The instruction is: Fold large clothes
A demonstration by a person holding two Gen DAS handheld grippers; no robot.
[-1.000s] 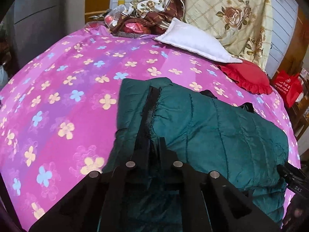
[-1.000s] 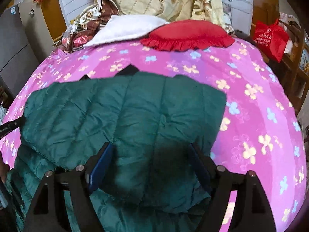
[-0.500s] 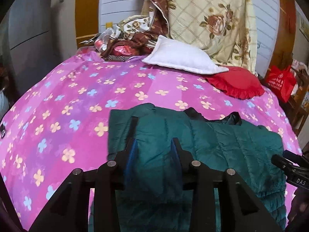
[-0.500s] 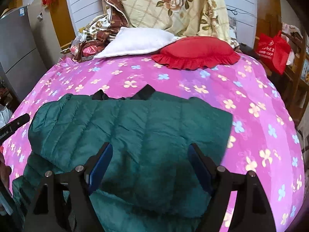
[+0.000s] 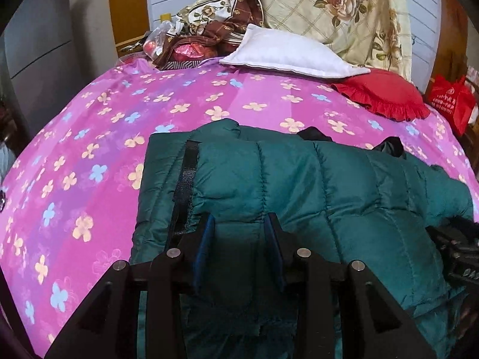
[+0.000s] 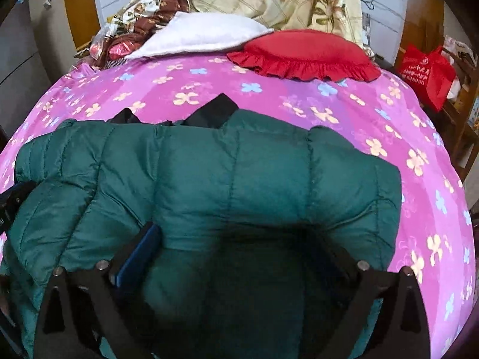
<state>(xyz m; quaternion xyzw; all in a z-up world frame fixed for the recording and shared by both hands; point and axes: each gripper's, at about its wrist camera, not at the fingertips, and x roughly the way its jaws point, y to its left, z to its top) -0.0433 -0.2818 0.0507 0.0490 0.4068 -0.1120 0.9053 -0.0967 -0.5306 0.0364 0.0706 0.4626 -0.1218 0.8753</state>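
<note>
Two sets of tongs are over one big green quilted jacket [image 5: 314,197], and you have them both parted. Start with the bed [image 5: 89,155]: its pink sheet with yellow and blue flowers fills most of both views. The jacket lies on the near part of it, folded over on itself, with a black zipper strip [image 5: 185,179] running along its left edge in the left wrist view and black collar pieces [image 6: 214,113] poking out at its far edge. Beyond the jacket, at the head of the bed, you can see a cream rose-print quilt [image 5: 329,9], a white pillow [image 5: 287,53] and a red frilled cushion [image 6: 302,53] just beside it, the pillow's corner overlapping the cushion. A red bag [image 6: 425,71] stands off the bed's right side.

Your left tongs [image 5: 238,227] sit with the blue-lined fingers [image 5: 205,239] spread, a puffed panel of jacket bulging between them; they press into the fabric but do not pinch it. Your right tongs [image 6: 236,239] are spread wider, the left blue pad [image 6: 140,251] showing against the jacket and the other finger lost in shadow; nothing is grasped there either.
</note>
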